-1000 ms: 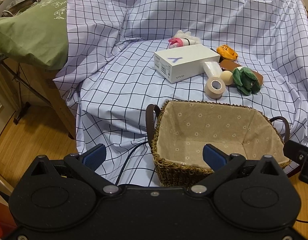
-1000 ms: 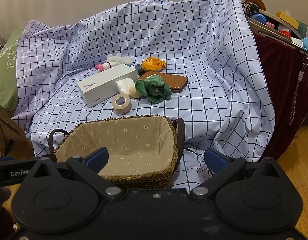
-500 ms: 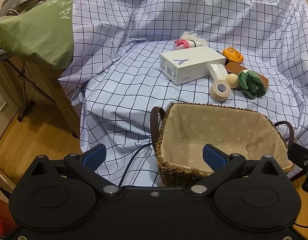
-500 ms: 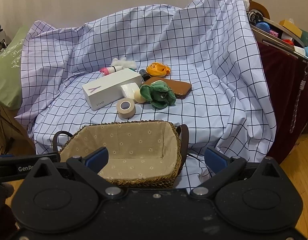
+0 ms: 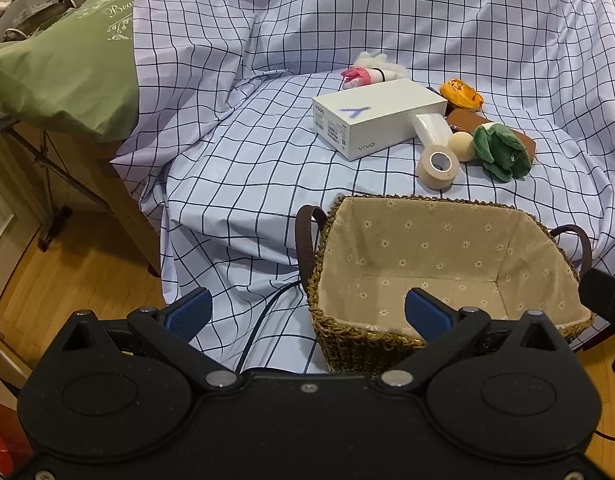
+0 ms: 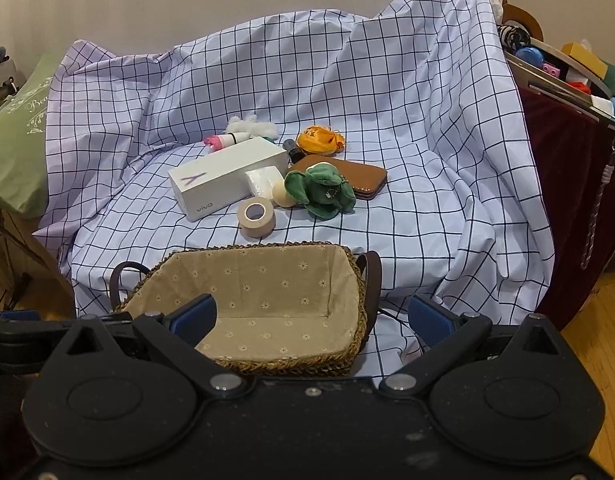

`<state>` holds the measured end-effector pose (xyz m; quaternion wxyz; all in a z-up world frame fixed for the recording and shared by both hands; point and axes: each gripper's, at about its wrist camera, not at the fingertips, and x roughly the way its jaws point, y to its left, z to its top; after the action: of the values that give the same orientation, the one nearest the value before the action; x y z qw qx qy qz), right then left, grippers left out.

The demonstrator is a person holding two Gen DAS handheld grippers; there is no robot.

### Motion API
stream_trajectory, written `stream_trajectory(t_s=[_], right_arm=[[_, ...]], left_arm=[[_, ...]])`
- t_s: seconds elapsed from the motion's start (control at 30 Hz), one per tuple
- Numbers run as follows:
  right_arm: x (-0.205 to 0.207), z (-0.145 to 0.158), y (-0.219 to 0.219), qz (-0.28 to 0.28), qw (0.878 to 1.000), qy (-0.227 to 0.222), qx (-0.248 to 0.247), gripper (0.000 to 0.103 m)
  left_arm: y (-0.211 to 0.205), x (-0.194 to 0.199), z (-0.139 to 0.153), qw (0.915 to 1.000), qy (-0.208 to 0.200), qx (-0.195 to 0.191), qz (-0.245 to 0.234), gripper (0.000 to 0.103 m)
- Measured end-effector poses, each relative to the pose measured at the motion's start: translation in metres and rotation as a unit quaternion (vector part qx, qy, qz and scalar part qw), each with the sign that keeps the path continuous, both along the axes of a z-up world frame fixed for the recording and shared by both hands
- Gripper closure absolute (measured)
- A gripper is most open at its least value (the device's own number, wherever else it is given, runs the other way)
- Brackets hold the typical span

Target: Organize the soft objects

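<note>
Left wrist view: your left tool (image 5: 307, 312) hangs low with its blue pads spread wide and nothing between them, one pad over the checked sheet (image 5: 235, 168), the other over the near rim of the woven basket (image 5: 359, 340). Nothing shows on the basket's flowered lining, and it sits at the front edge of the sheet, dark handles at either end. Beyond it lies your cluster: the green plush toy (image 5: 501, 152) lies against the brown wallet (image 5: 465, 120), with the cream ball (image 5: 460, 146) just beside it and the tape roll (image 5: 437, 168) nearest the basket. The white box (image 5: 377, 118) lies behind the roll, a clear-wrapped white pack (image 5: 429, 128) leaning at its corner. Farther back, the orange soft toy (image 5: 459, 94) and the pink-and-white fluffy piece (image 5: 367, 74).

Right wrist view: your right tool (image 6: 311, 316) is also parted and holds nothing, one pad above the basket's lining, the other over the sheet to its right. The plush sits well ahead of you, past the basket's far rim. A green pillow (image 6: 15, 148) shows at far left.
</note>
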<state>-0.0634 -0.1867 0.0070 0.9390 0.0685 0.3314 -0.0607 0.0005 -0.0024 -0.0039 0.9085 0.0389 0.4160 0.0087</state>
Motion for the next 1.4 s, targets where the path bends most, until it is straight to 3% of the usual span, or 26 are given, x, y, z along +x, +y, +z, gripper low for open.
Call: stream_trajectory(t_s=[1.4], right_arm=[[0.0036,-0.0004,0.0006,0.010,1.000,0.002,0.003,0.001]], left_arm=[[0.0044,-0.0024,-0.0020,0.9998,-0.003,-0.020,-0.002,0.004]])
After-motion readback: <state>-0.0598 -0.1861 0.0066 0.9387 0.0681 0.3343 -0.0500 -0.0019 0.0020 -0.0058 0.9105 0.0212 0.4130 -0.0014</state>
